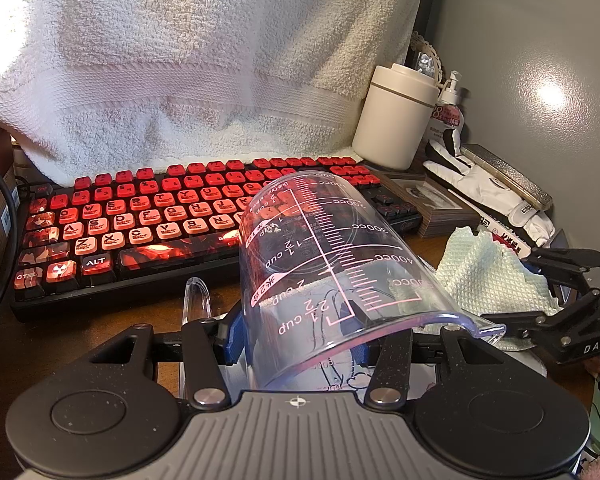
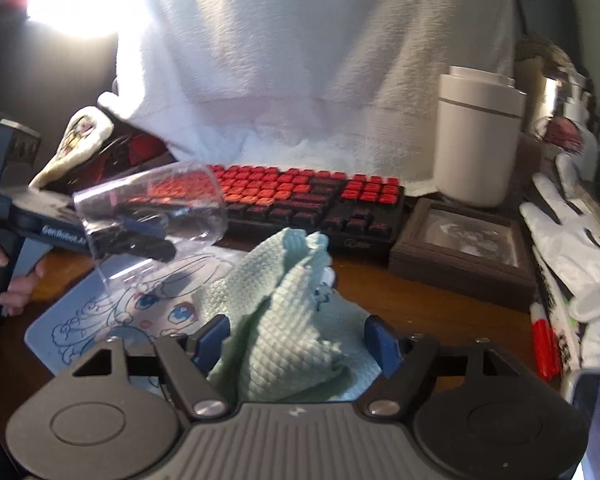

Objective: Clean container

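Observation:
A clear plastic measuring cup (image 1: 332, 264) with pink scale marks lies on its side in the air, mouth toward the left wrist camera. My left gripper (image 1: 296, 340) is shut on it near the rim, blue pads on either side of the wall, beside the handle (image 1: 198, 300). In the right wrist view the cup (image 2: 152, 216) and the left gripper (image 2: 140, 232) hang at the left above the desk. A crumpled pale green cloth (image 2: 284, 320) sits between the wide-apart pads of my right gripper (image 2: 296, 340), which is open; the right pad (image 2: 380, 344) stands clear of the cloth (image 1: 488, 276).
A red-keyed keyboard (image 1: 140, 216) lies under a draped white towel (image 1: 180, 60). A cream canister (image 1: 396, 120), pump bottle (image 1: 452, 108), picture frame (image 2: 460, 248), white glove (image 2: 572, 232) and red marker (image 2: 544, 344) crowd the right. A cartoon-printed mat (image 2: 112, 320) lies below the cup.

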Tool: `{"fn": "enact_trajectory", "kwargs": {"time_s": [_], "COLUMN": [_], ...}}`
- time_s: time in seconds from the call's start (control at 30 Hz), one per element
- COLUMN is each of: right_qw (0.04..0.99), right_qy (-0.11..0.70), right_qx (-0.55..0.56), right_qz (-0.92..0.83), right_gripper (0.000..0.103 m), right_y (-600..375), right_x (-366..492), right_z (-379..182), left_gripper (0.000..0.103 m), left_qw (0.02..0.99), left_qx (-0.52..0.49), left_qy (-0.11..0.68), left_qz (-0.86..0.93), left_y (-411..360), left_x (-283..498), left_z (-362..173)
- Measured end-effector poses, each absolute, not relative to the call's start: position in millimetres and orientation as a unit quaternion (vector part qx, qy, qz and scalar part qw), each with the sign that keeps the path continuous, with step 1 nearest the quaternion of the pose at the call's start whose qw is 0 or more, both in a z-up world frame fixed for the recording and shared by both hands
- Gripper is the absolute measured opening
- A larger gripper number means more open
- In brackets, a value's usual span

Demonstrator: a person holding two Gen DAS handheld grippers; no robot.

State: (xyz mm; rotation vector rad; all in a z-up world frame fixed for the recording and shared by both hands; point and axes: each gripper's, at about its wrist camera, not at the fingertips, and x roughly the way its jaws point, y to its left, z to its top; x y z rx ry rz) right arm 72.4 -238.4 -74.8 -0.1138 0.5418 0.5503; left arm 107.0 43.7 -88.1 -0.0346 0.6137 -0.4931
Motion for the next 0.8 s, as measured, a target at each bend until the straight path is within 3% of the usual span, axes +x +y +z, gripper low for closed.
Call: {"fn": "enact_trajectory", "kwargs": {"time_s": [0.1,0.17,0.27,0.47,0.8], "right_qw": [0.92,0.918,0.917,0.919,0.925], "right_qy": [0.272,0.275,0.28,0.274,0.273], "right_qx": [-0.047,-0.037,-0.017,0.004,0.003], "right_qz": [0.279,0.283,0.284,0.284,0.262], "right_gripper": [0.06,0.038,0.028,0.019,0.018], "right_y": [-237,-237,-242,-247,-236], "right_x": [76,78,81,80,85], "right_z": [-75,-74,-74,-74,-72], "left_gripper": [0.048,0.048,0.048,0.048,0.048], "left_qw": [0.923,0.923,0.923,0.923,0.923], "left_qx": [-0.017,-0.017,-0.017,-0.017,-0.017], "left_qy": [0.299,0.299,0.299,0.299,0.299], "left_qz": [-0.24,-0.24,-0.24,-0.24,-0.24], "left_y": [44,44,44,44,44], "left_x": [107,107,107,107,107], "left_z": [-88,-88,-88,-88,-88]}}
